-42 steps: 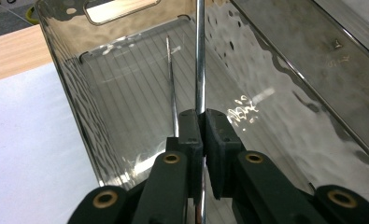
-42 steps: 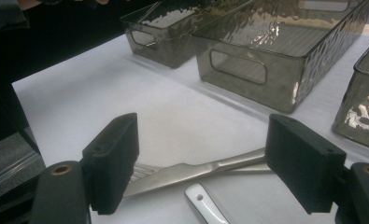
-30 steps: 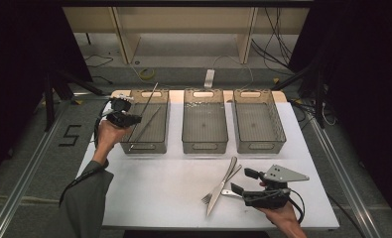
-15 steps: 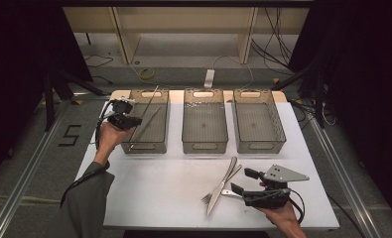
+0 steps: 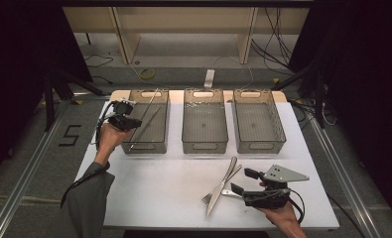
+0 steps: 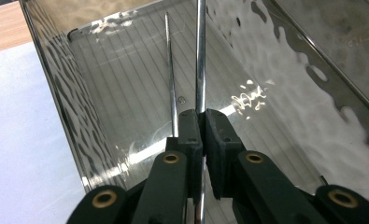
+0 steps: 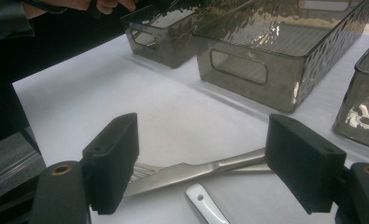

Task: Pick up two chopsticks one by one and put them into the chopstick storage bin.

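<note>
while left gripper (image 6: 202,128) pinches metal rod (image 6: 200,56) | right gripper (image 7: 201,163) agape

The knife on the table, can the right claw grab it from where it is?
Probably yes. The right claw is open, and the knife lies just ahead between its jaws on the white table, atop the fork, nothing blocking.
</note>
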The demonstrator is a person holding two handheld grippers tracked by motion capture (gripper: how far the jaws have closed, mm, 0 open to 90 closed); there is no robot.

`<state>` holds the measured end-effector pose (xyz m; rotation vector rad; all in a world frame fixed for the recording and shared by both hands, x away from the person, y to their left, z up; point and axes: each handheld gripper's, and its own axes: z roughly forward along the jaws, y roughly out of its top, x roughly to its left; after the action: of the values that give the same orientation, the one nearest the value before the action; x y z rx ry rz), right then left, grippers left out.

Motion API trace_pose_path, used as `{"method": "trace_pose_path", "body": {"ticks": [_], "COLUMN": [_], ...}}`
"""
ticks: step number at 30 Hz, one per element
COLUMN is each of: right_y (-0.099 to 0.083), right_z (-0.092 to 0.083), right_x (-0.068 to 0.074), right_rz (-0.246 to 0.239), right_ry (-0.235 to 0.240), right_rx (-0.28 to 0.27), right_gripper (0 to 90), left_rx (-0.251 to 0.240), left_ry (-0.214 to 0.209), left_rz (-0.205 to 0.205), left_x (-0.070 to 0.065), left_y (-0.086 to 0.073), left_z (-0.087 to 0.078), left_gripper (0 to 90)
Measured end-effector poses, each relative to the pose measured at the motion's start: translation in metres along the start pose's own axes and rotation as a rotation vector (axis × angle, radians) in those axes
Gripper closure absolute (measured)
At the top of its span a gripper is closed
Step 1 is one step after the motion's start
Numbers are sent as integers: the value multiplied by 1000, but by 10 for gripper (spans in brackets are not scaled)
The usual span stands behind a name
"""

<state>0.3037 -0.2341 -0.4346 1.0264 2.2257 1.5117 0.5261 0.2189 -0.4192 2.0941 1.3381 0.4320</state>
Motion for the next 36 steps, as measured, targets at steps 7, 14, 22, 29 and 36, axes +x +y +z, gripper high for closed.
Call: {"method": "trace_pose_path", "body": {"ticks": [7, 14, 22, 29, 36], "right_y": [0, 0, 0, 1, 1], "right_z": [0, 0, 0, 1, 3], "right_x": [0, 0, -1, -1, -2], "right_rz": [2, 2, 1, -7, -35], "right_ry": [0, -1, -4, -2, -18], "right_rx": [0, -2, 3, 22, 74], "right_gripper": [271, 270, 270, 270, 273], "left_rx": [-9, -62, -141, -177, -244], "left_ry": [14, -35, -126, -190, -238], "left_rz": [-30, -54, -58, -35, -6], "left_x": [1, -4, -16, -31, -52], "left_y": [0, 2, -15, -25, -39], "left_z": [-1, -23, -47, -61, -68], "left_gripper": [761, 579, 393, 308, 260]}}
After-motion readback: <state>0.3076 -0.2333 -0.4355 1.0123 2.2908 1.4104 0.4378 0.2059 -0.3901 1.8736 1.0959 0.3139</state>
